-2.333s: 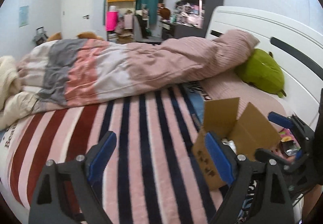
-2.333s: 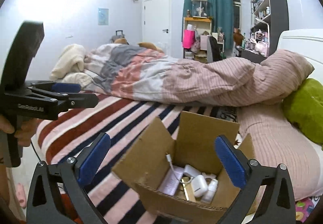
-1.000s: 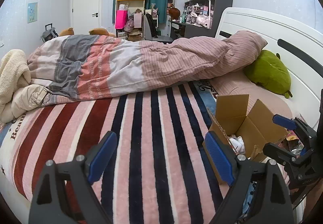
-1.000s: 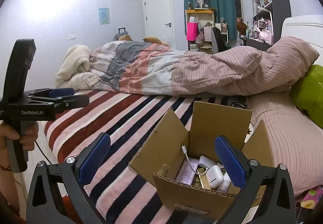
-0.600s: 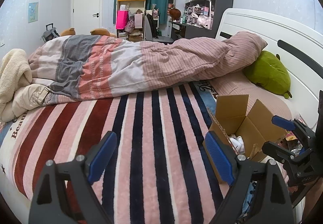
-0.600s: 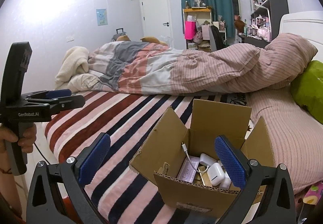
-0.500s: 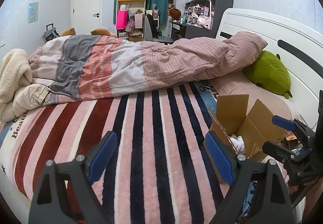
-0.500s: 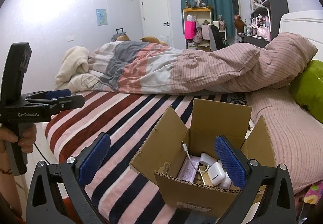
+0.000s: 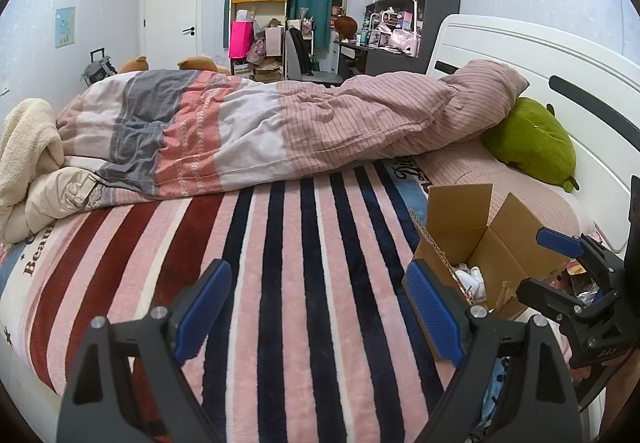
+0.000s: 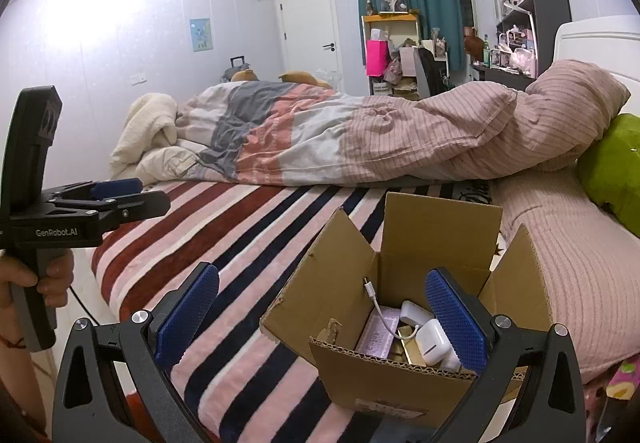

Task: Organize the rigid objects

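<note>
We see both grippers held over the bed, fingers spread wide, nothing in either. The left gripper (image 9: 320, 307) hovers above the striped blanket (image 9: 280, 251); the right gripper (image 10: 320, 319) hangs above the cardboard box (image 10: 392, 363). The box sits open on the blanket near the pink pillow (image 10: 560, 243), flaps up. Inside it: a white earbud case (image 10: 430, 341), a white charger (image 10: 414, 311) with its cable (image 10: 380, 307), a pink packet (image 10: 378, 337), other small bits too cluttered to tell. A rolled duvet (image 9: 280, 123) lies across the far side, a green plush (image 9: 532, 143) by the headboard.
</note>
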Demonstrator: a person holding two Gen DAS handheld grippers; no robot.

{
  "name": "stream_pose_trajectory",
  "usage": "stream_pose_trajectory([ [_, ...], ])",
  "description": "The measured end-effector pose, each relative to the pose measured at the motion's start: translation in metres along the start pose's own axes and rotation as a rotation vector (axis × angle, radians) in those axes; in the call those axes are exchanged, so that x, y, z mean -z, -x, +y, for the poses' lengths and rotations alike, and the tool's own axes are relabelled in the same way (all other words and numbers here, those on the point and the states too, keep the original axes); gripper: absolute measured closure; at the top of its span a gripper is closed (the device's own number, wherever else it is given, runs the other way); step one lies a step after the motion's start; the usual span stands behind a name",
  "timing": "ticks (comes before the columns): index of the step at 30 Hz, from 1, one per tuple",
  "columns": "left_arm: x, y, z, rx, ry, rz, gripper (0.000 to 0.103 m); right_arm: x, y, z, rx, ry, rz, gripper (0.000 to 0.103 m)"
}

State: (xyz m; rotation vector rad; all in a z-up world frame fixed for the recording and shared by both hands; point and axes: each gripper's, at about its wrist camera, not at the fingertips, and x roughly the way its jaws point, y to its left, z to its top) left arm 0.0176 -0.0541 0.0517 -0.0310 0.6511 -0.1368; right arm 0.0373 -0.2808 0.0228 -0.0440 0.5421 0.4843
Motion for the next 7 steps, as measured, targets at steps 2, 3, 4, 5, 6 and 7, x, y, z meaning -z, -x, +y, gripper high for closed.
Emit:
stream_pose_trajectory([
  [2,0.0000,-0.0005,0.0000,-0.001,0.000,-0.002,0.016,0.0000,0.0003,0.0003,0.001,0.000,-0.001,0.000],
  [3,-0.0002,0.0003,0.0001,0.002,0.000,-0.002,0.016,0.0006,0.0006,0.0014,0.001,-0.001,-0.001,0.000],
  [4,0.0001,-0.0005,0.0000,0.004,0.000,-0.001,0.016,0.0007,0.0007,0.0016,-0.001,-0.001,-0.001,0.000],
  [5,0.0007,-0.0003,-0.0003,0.011,-0.002,0.000,0.016,-0.0002,0.0005,0.0003,0.000,-0.002,-0.001,0.000],
  [6,0.0006,-0.0003,-0.0008,0.012,-0.003,0.001,0.016,-0.0003,0.0006,0.0003,0.000,-0.002,-0.001,0.000],
  [7,0.0005,-0.0007,-0.0014,0.008,-0.003,0.000,0.016,-0.0003,0.0007,0.0003,-0.001,-0.003,-0.001,0.000],
])
